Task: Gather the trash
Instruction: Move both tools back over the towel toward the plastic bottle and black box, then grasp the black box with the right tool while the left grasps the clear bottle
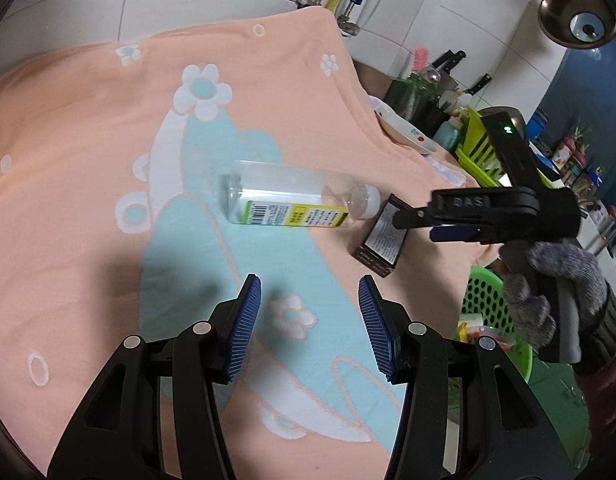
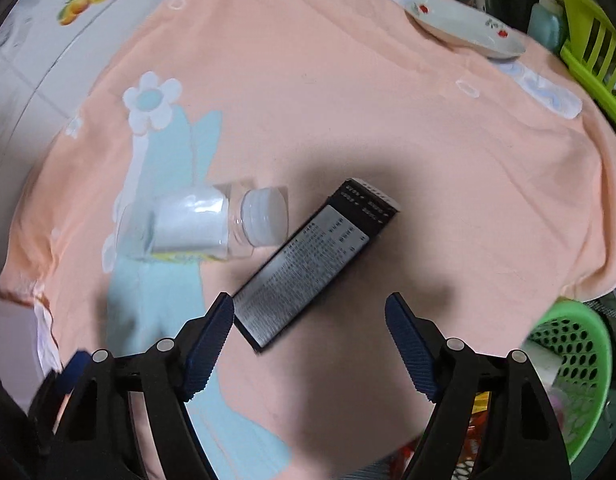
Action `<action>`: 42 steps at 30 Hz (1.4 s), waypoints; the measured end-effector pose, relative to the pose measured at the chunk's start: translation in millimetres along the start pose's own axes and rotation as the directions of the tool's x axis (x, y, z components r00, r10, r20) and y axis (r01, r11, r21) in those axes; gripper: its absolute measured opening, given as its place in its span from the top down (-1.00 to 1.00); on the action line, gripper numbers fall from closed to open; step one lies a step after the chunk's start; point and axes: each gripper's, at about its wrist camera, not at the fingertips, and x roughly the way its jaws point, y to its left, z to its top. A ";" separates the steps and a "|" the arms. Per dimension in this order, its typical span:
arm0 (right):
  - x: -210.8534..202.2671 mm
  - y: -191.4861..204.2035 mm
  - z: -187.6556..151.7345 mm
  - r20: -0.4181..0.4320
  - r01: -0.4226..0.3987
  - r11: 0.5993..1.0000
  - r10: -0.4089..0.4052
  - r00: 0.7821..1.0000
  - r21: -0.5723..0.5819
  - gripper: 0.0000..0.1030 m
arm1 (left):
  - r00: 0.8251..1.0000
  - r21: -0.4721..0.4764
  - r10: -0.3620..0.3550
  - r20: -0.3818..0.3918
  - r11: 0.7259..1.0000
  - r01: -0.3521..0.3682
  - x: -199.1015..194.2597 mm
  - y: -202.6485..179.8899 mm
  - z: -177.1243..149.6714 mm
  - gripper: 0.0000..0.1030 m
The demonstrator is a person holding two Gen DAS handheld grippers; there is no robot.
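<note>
An empty clear plastic bottle [image 1: 295,196] with a yellow-green label and a white cap lies on its side on a peach flowered cloth [image 1: 87,160]. Just right of its cap lies a flat black box [image 1: 382,240] with a grey printed label. My left gripper [image 1: 310,284] stands open above the cloth, short of the bottle, with nothing between its blue pads. In the right wrist view the bottle [image 2: 203,224] and the box [image 2: 308,264] lie ahead. My right gripper [image 2: 310,300] is open above the box's near end; its pads do not press on it. The left wrist view shows that gripper [image 1: 414,227] in a gloved hand [image 1: 548,280].
A green perforated basket [image 2: 568,344] with scraps inside stands below the cloth's right edge, also the basket [image 1: 488,308]. A white plate [image 2: 464,28] rests at the cloth's far right. Beyond it are a lime dish rack [image 1: 480,148], knives and jars. Tiled wall and pipes stand behind.
</note>
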 end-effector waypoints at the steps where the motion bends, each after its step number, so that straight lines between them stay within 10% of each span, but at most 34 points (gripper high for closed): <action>1: 3.3 1.1 3.0 0.001 0.009 1.000 -0.009 1.000 0.009 -0.45 | 1.000 -0.002 -0.002 0.002 1.000 0.002 -0.4 2.4 -0.1 0.01; 25: 40.2 14.7 15.8 -0.072 0.148 0.988 -0.150 0.986 -0.036 -0.09 | 1.000 0.101 0.022 0.008 0.995 -0.022 4.4 7.1 23.1 0.00; 27: 38.7 13.2 12.5 -0.082 0.148 0.987 -0.153 0.985 -0.063 -0.07 | 1.000 0.134 0.022 -0.001 0.991 -0.022 9.7 3.7 31.1 -0.22; 42: 15.4 -12.4 -7.2 -0.070 0.045 0.988 -0.055 0.996 -0.145 0.15 | 0.996 0.431 0.066 -0.065 0.902 -0.032 70.0 -25.0 68.5 -0.49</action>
